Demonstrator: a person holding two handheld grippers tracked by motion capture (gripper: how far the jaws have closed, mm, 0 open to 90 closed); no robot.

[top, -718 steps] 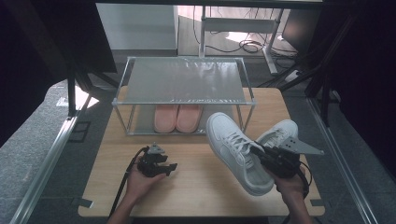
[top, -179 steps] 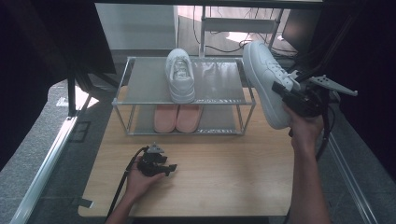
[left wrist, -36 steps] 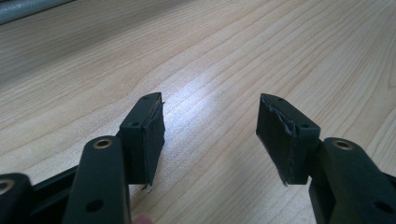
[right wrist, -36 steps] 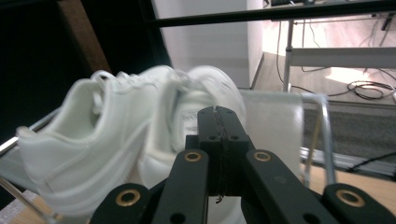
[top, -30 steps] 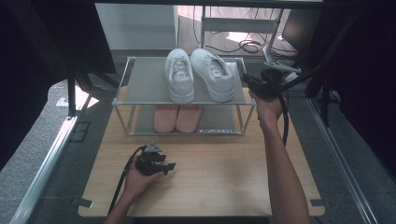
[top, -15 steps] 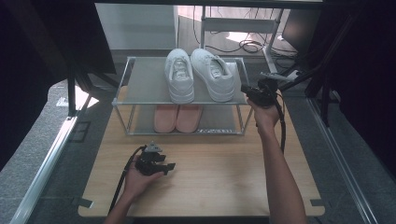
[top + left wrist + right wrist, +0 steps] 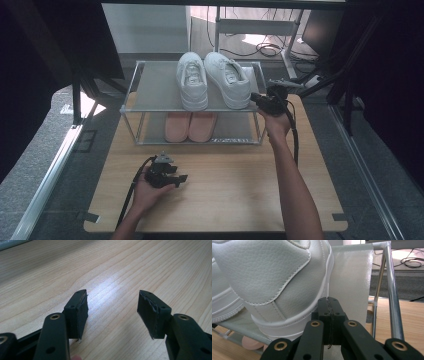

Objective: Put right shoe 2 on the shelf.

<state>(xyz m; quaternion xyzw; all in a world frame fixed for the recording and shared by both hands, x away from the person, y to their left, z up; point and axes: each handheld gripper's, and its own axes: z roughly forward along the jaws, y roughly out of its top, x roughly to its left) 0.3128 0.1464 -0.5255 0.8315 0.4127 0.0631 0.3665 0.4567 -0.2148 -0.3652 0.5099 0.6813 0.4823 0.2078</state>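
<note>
White sneaker (image 7: 274,282) heel beside pressed-together right tongs (image 7: 329,305), left tongs (image 7: 112,312) spread.

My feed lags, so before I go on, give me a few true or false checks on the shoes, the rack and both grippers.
1. Both white sneakers sit side by side on the top shelf of the rack. True.
2. The right gripper is clamped on a sneaker's heel. False: its jaws are shut on nothing, beside the heel.
3. The left gripper is open above the wooden table. True.
4. The lower shelf is bare. False: a pair of pink slippers lies there.
5. The left gripper holds a slipper. False: nothing is between its jaws.
</note>
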